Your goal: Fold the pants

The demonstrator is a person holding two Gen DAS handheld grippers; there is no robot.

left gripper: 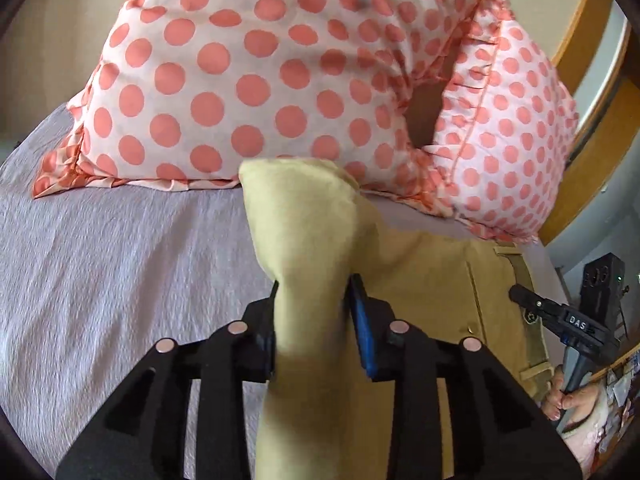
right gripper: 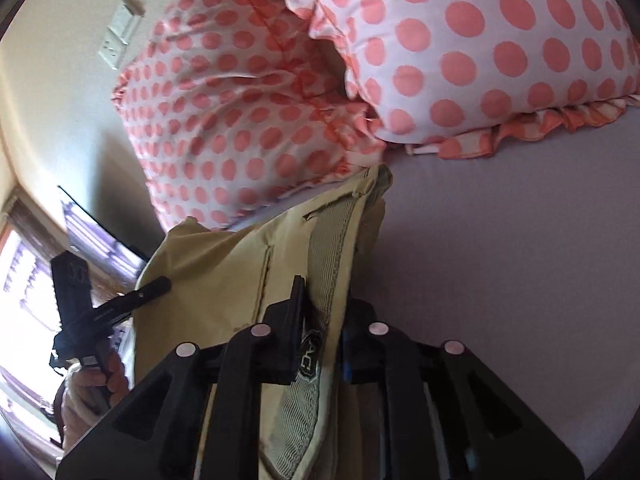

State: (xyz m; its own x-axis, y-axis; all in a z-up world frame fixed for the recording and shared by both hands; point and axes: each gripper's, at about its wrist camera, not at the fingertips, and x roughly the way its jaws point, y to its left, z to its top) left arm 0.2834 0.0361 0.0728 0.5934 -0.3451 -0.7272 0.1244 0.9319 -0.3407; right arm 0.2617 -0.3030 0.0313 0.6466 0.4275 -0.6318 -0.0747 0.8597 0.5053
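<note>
The tan pants (left gripper: pixel 424 280) hang lifted over a lilac bed sheet (left gripper: pixel 120 260). My left gripper (left gripper: pixel 314 312) is shut on a bunched fold of the pants that sticks up past the fingers. My right gripper (right gripper: pixel 324 312) is shut on the waistband (right gripper: pixel 328 248), whose ribbed inner lining and label show between the fingers. The right gripper also shows at the right edge of the left wrist view (left gripper: pixel 520 294), at the waistband. The left gripper shows at the left of the right wrist view (right gripper: pixel 160 286), at the pants' other edge.
Two white pillows with pink dots lean at the head of the bed (left gripper: pixel 248 80) (right gripper: pixel 500 52), just beyond the pants. A wooden bed frame (left gripper: pixel 592 160) curves at the right. A wall socket (right gripper: pixel 120 36) and a bright window (right gripper: pixel 24 300) lie to the left.
</note>
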